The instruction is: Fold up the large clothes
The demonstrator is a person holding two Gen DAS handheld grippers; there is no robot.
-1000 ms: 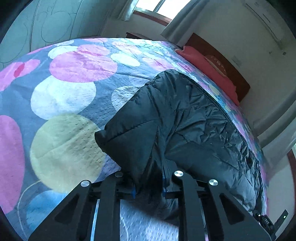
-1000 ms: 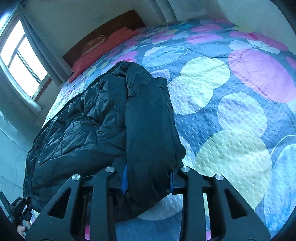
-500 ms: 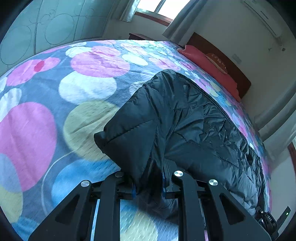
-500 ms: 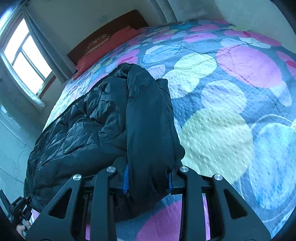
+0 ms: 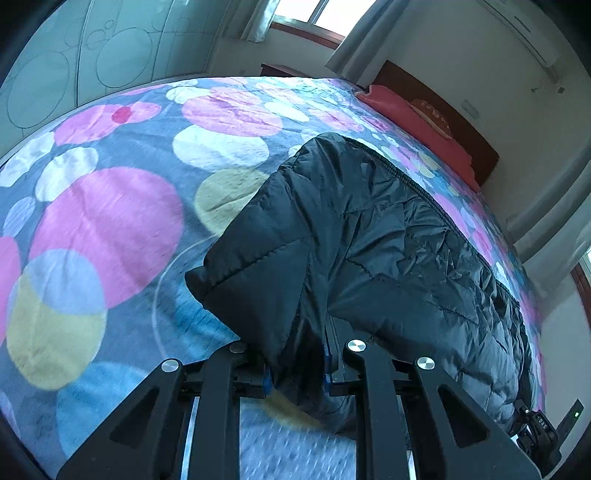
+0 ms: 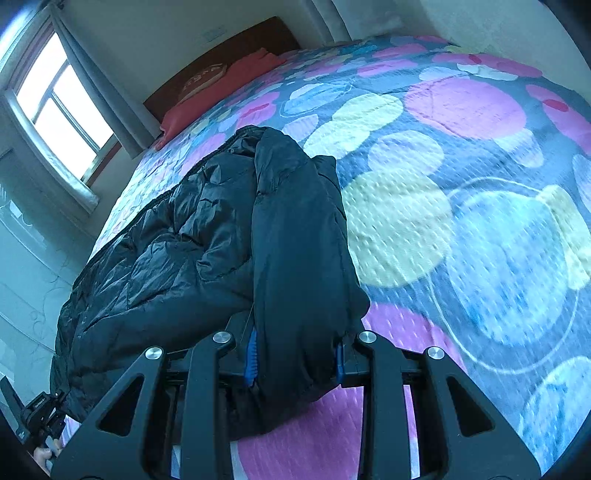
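Left wrist view, from left: a pale wall panel with circle outlines [image 5: 110,55], then the bedspread [image 5: 110,221] printed with pink, yellow, white and blue discs, covering a wide bed. At centre a black quilted jacket [image 5: 388,240] lies on the spread, its near edge lifted into the left gripper [image 5: 297,373], whose jaws stand narrow and are clamped on a thick fold of the fabric. Farther right: a red pillow [image 5: 417,125] against a dark wooden headboard [image 5: 443,107], grey curtains and a wall-mounted air conditioner [image 5: 517,33]. The other gripper shows at the lower right corner.

Right wrist view, from left: a bright window [image 6: 59,110] with a grey curtain [image 6: 99,92], which this view alone shows fully; the jacket [image 6: 166,251] with a folded part [image 6: 299,240] running down into the right gripper [image 6: 295,362], jaws narrowly apart and pinching that fold; then open bedspread [image 6: 480,184] to the right, blurred.
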